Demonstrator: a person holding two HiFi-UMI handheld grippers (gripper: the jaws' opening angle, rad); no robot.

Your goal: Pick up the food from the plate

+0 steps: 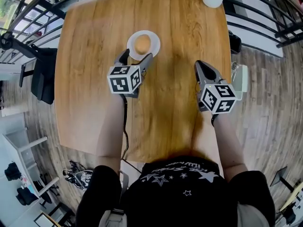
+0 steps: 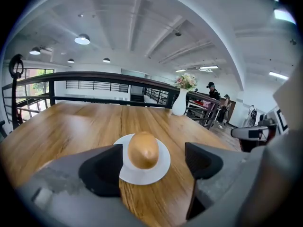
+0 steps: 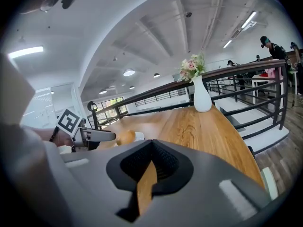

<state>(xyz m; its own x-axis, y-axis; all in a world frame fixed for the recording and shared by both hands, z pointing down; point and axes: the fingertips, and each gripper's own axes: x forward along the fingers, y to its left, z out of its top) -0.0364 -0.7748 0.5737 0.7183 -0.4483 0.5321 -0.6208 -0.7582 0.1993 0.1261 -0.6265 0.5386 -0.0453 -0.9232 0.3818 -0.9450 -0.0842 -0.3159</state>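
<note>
Fingers [image 2: 102, 171] of the left gripper [image 2: 152, 164] stood wide apart, their dark pads clear of everything. In the left gripper view the food [image 2: 143, 149], a smooth golden-brown rounded piece, sat in the middle of a small white plate [image 2: 162, 168] just ahead of the jaws and in line with the gap between them. The left pad overlapped the plate's near left edge in that view; whether it touched the rim could not be told. The food itself was not touched.

From the head view, the left gripper's tips reached the near rim of the plate, one on each side, and its marker cube [image 1: 124, 79] was nearer the person. The plate rested on the wooden table [image 1: 180, 27], left of centre and toward the far side.

Fingers [image 3: 165, 162] of the right gripper [image 3: 150, 167] were drawn in narrow, leaving only a thin slit through which the table's wood showed. Nothing was between them. That gripper hovered over the right part of the table, well apart from the plate, with its own marker cube [image 1: 218, 98] toward the person. Its view took in the food and the left gripper off to the left.

A white vase [image 3: 202, 98] with pale flowers [image 3: 191, 65] stood at the far edge of the table, beside a dark railing [image 3: 246, 70].
</note>
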